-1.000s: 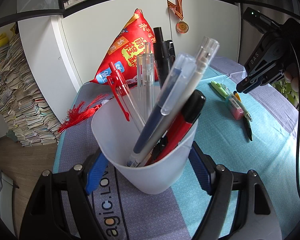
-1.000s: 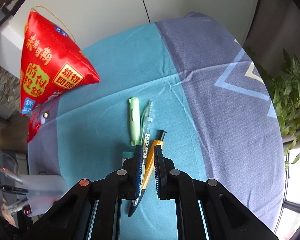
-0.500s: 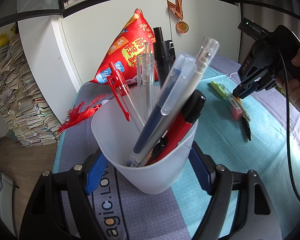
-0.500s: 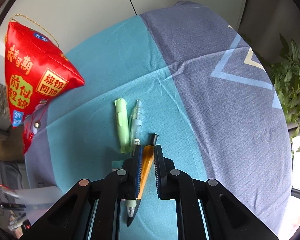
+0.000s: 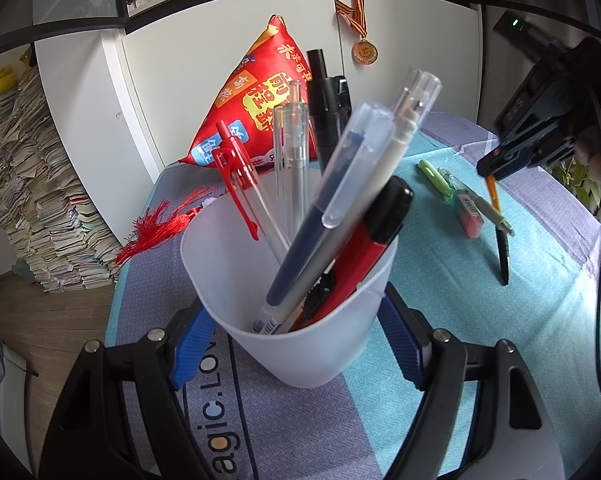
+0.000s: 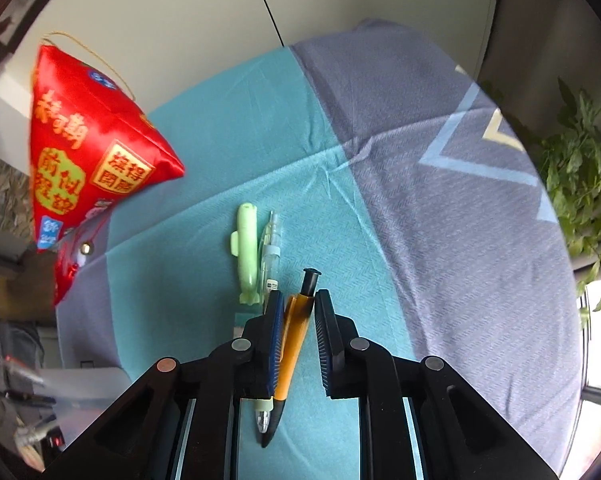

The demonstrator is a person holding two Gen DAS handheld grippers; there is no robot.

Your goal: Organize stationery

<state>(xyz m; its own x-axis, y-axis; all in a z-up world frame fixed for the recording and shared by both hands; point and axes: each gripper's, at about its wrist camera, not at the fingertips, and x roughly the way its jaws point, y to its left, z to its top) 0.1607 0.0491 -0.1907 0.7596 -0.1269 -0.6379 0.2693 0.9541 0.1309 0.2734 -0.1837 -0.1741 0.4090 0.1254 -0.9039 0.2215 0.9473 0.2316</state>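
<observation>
My left tongs [image 5: 296, 338] are pinching a cloudy white plastic cup [image 5: 296, 364], with one blue pad on each side of it. The cup stands on the table with the blue-green and grey cloth [image 6: 220, 140]. It is full of pens that lean this way and that: a clear pen with a red clip [image 5: 236, 172], a tall black pen [image 5: 326, 96], a dark blue pen with a clear cap [image 5: 340, 184] and a fat red and black marker [image 5: 372, 236].

My right tongs [image 6: 296, 320] point down at the cloth, well off to the right of the cup. Their jaws have just been opening a little. The orange pen with the black tip [image 6: 296, 332] lies between the two pads. There is a gap between it and the right pad, so the tongs are not squeezing it. It sits close against the left pad, but I can't be sure they touch.

Just beside the orange pen, on its left, lie a light green marker [image 6: 247, 252] and a see-through pencil [image 6: 270, 248], side by side. In the left view a small pink eraser [image 5: 469, 214] lies by them too.

A shiny red pointy cushion with yellow writing [image 5: 260, 104] sits at the back of the table, near the white cupboard doors. A gold medal on a striped ribbon [image 5: 365, 53] hangs on the cupboard. Big piles of old books [image 5: 28, 200] stand on the floor to the left, and a green leafy plant [image 6: 580, 168] is over on the right
</observation>
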